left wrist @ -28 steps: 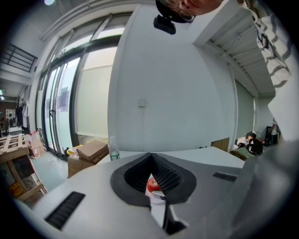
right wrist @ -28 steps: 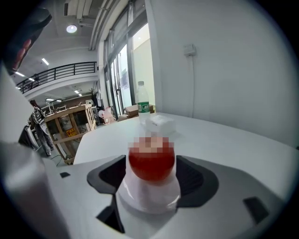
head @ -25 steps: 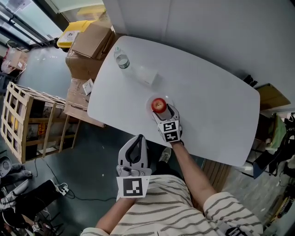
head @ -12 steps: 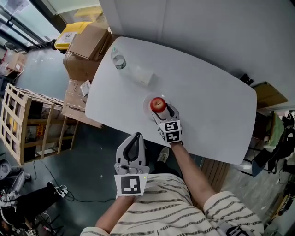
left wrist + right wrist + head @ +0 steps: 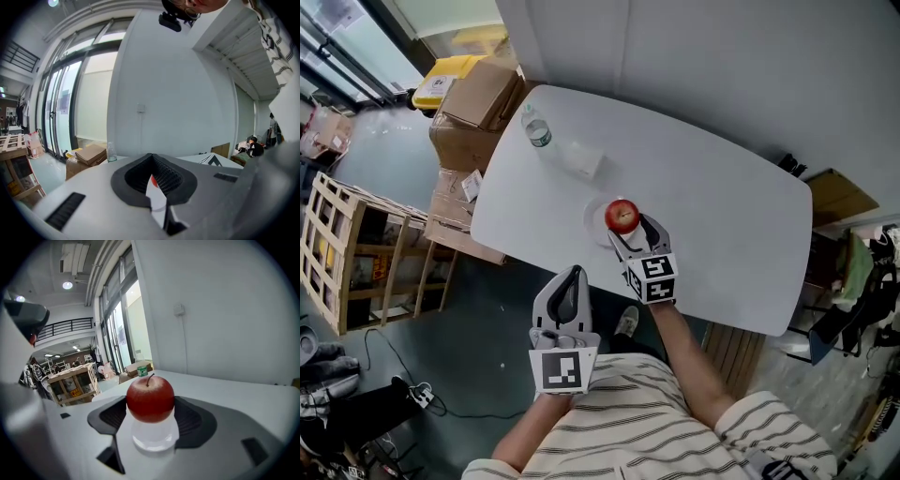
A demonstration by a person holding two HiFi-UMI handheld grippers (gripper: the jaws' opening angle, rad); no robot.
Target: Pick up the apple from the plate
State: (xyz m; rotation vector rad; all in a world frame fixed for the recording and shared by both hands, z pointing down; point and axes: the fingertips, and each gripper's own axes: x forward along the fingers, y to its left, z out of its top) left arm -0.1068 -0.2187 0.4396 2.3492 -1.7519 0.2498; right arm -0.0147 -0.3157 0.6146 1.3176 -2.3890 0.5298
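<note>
Apple [image 5: 622, 215] in the grip: the right hand-held gripper [image 5: 629, 229] has its jaws pressed against both sides of the red fruit. The apple appears to sit just above the small white plate [image 5: 592, 219] on the white table [image 5: 722, 216], though the gap is hard to judge. The left hand-held gripper [image 5: 571, 277] hangs off the table's near edge, jaws drawn together with nothing between them. A water bottle [image 5: 532, 131] stands at the far left corner, with cardboard boxes [image 5: 478, 84] beyond.
</note>
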